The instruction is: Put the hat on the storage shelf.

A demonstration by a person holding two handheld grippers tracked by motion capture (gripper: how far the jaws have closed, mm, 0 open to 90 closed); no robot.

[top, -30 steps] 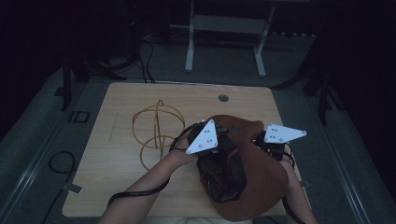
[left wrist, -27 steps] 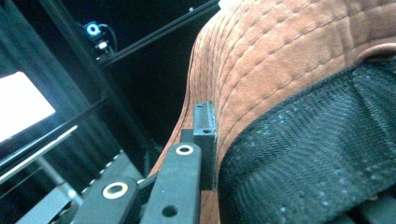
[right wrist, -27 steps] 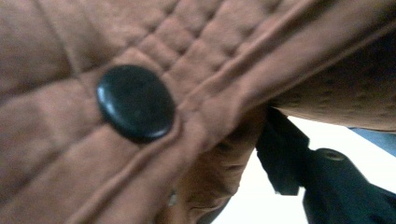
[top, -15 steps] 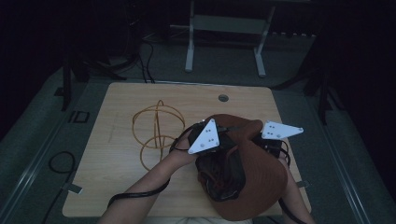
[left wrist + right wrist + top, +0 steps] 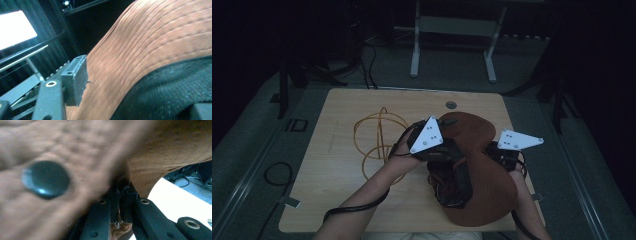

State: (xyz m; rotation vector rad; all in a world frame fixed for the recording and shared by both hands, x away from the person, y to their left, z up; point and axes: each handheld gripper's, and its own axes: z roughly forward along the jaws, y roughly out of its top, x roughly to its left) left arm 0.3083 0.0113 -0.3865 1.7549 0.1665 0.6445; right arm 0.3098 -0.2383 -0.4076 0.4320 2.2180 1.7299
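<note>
A brown stitched hat (image 5: 482, 165) with a black mesh lining (image 5: 172, 87) lies on the wooden table (image 5: 342, 200), in front of the person. My left gripper (image 5: 140, 95) is over the hat's left side, under its grey plate (image 5: 427, 135). Its jaws have just been opening and now stand apart, with the brim and lining between them. My right gripper (image 5: 118, 202) is at the hat's right edge, under its plate (image 5: 518, 140), and is shut on a pinch of brown hat fabric. A dark button (image 5: 46, 178) on the hat shows close above it.
Loops of orange cord (image 5: 377, 135) lie on the table left of the hat. A round grommet (image 5: 451, 105) sits near the far edge. Beyond the table are the legs of a stand (image 5: 414, 55) and cables on the dark floor.
The left gripper's plate has edged slightly away from the person over the hat. The right gripper stays at the hat's right edge.
</note>
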